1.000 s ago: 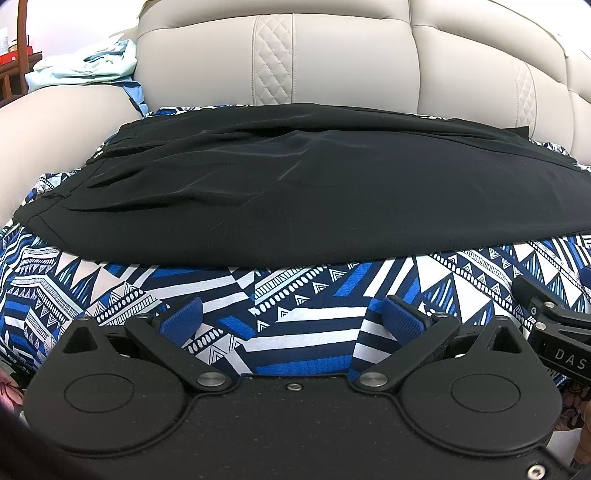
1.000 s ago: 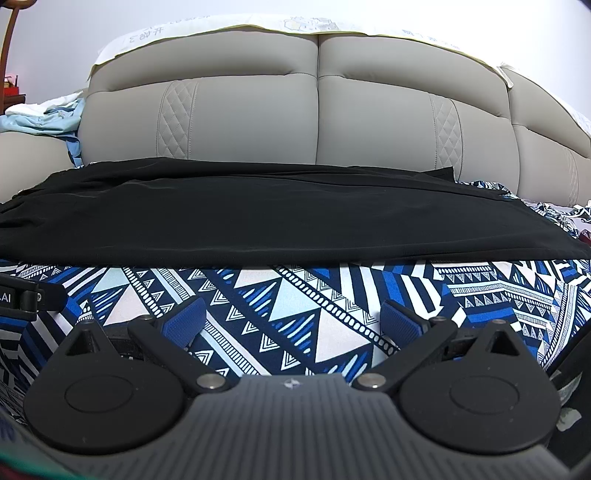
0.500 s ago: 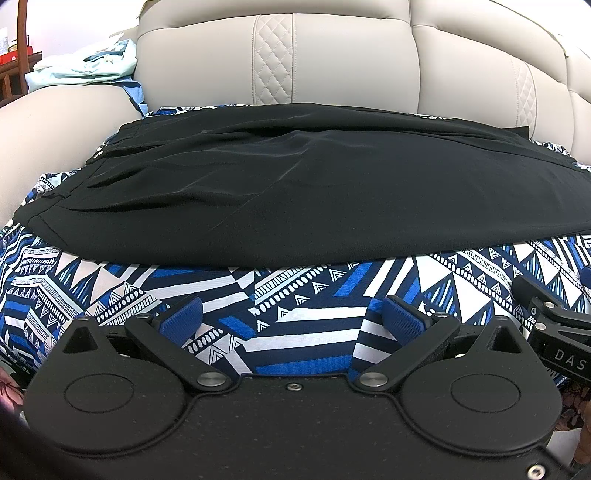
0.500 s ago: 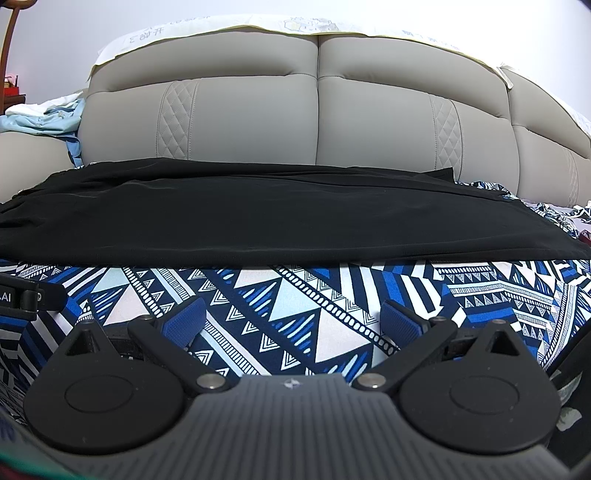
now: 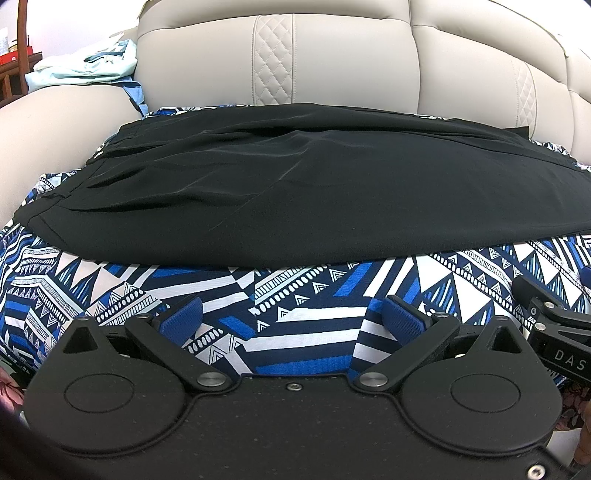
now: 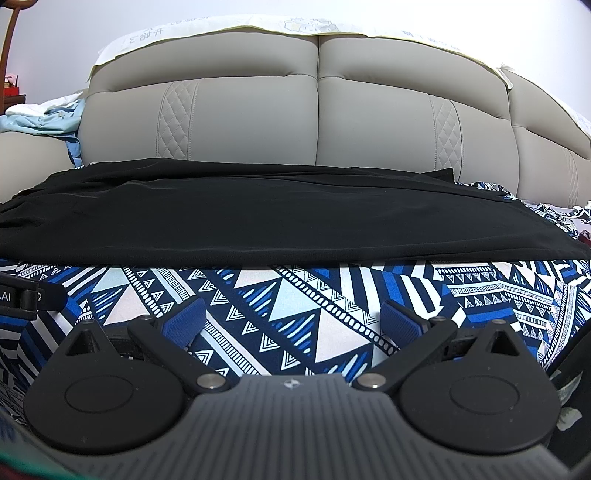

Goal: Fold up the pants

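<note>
Lying flat, pants [image 5: 314, 192], near hem free

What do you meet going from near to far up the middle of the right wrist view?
Right gripper, fingers apart → blue patterned sheet → black pants lying flat → grey padded headboard → pale cloth along its top.

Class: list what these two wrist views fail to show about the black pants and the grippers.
- Black pants, left wrist view: right end cut off by the frame edge.
- Black pants, right wrist view: left end cut off by the frame.
- Right gripper, left wrist view: only a black part shows at the right edge.
</note>
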